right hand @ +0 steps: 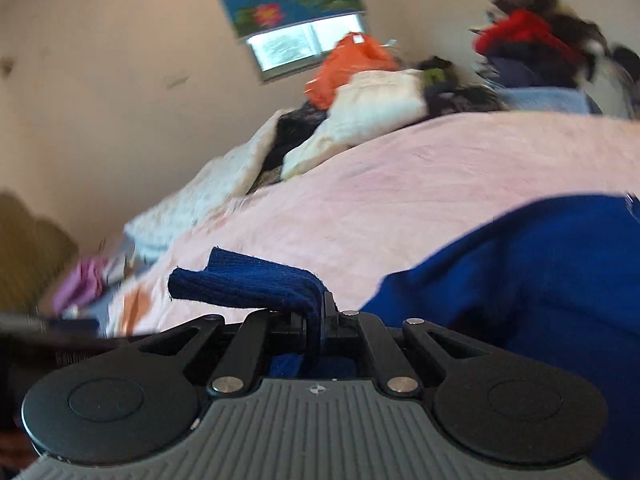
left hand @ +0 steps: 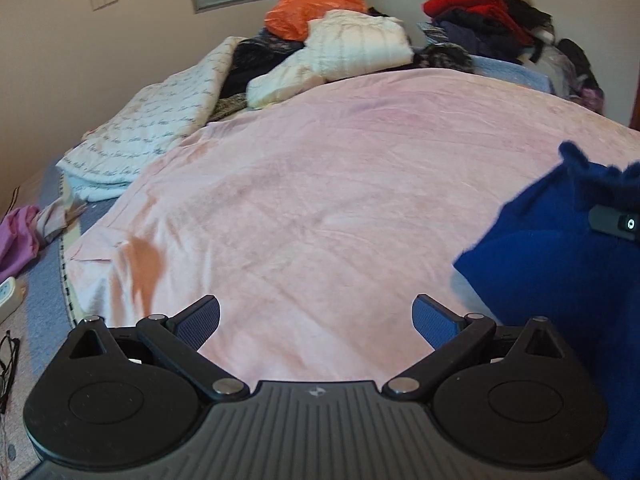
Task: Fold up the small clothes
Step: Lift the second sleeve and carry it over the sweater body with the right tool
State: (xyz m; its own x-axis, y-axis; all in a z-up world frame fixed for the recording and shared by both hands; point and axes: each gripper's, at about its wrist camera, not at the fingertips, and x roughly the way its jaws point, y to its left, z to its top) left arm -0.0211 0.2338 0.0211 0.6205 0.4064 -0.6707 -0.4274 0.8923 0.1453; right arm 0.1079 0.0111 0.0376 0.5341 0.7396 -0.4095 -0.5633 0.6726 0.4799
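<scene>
On the far left, beside the bed, a printed quilt [left hand: 140, 128] lies folded along the edge, and a purple cloth [left hand: 16, 240] sits lower, off the pink blanket [left hand: 312, 184]. These are well apart from the work. The pink blanket covers the middle of the bed and is bare in front of the left gripper [left hand: 316, 316]; this is the open room for laying a garment flat.

The left gripper holds nothing: its two fingers stand wide apart, with only blanket visible between them. It points down toward the bare middle of the blanket.

The task's thing, a dark blue knitted garment [left hand: 560, 264], lies to the right of the left gripper, at the right edge of its view. One part is lifted off the blanket, the rest hangs down to it. The right gripper [right hand: 320, 316] is clenched on a ribbed edge of this garment [right hand: 256, 284], probably a cuff or hem; the fabric folds over the closed fingers. So the right hand already has it, and the left is the free one, near but not touching.

I judge the next move needs the left gripper to go rightward for a second edge. Far behind, the pile of clothes [left hand: 488, 20] and the orange bag [left hand: 316, 0] stay clear of the path.
</scene>
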